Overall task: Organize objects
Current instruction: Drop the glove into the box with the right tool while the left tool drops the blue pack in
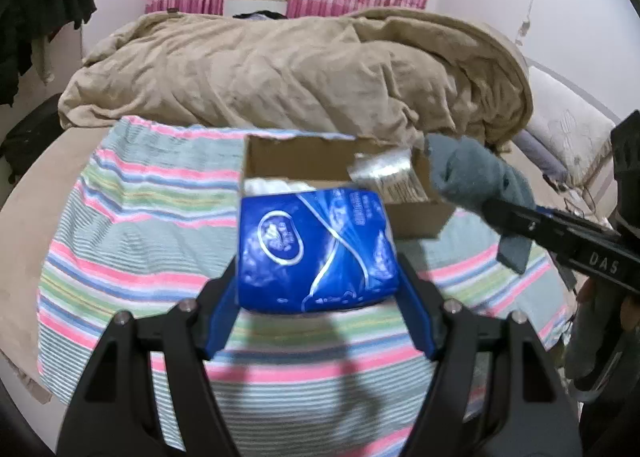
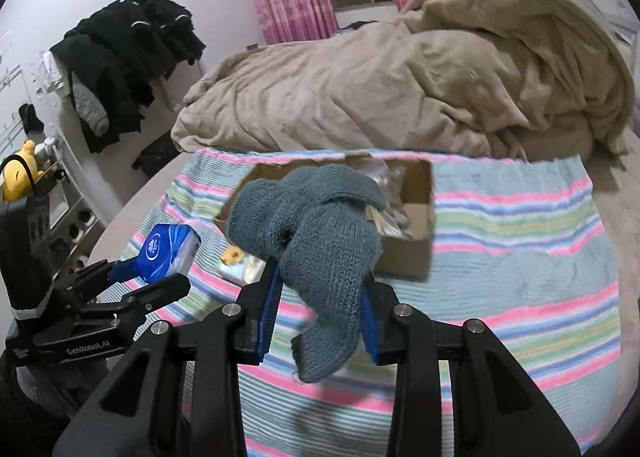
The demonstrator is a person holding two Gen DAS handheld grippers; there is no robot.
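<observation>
Over a striped sheet [image 1: 132, 225] on the bed, our left gripper [image 1: 318, 277] clamps its fingers on a blue tissue pack [image 1: 316, 249], lifted in front of the cardboard box [image 1: 416, 217]. Our right gripper [image 2: 320, 297] pinches a grey knitted sock [image 2: 320, 241], its fingers nearly closed, just before the same box.

Right gripper [image 2: 320, 289] jaws clamping grey knitted socks [image 2: 320, 241], cardboard box [image 2: 412, 225] behind on striped cloth [image 2: 520, 257]
</observation>
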